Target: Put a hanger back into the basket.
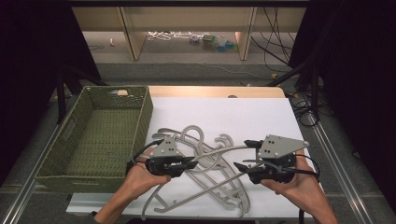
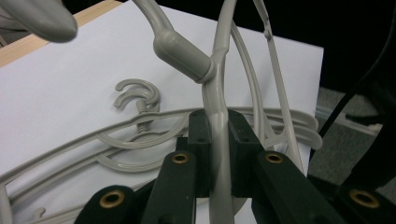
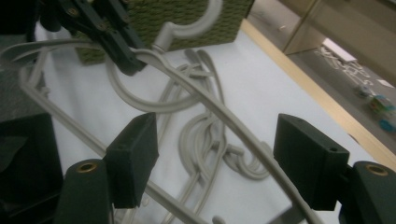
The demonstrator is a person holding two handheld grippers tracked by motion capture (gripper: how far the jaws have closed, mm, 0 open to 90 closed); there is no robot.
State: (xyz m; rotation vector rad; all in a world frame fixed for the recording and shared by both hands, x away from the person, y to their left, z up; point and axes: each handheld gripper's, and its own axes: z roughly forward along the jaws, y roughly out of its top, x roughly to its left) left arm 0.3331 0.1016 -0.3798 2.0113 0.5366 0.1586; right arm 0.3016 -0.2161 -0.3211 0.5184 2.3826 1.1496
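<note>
Left gripper (image 1: 189, 163) is pinching the shoulder of one grey hanger (image 2: 219, 140), just below its hook, and holds it raised above the pile of hangers (image 1: 219, 186) lying toward the near edge of the tabletop (image 1: 261, 112). Right gripper (image 1: 243, 168) is spread, its jaws standing either side of the raised hanger's arm without touching it. The green basket (image 1: 60, 140) sits at the left edge.

Risk: the lifted hanger appears interlocked with the pile (hooks and arms overlap in the right gripper view). Pulling it toward the basket could drag neighbours along or twist it out of the narrow grip.
</note>
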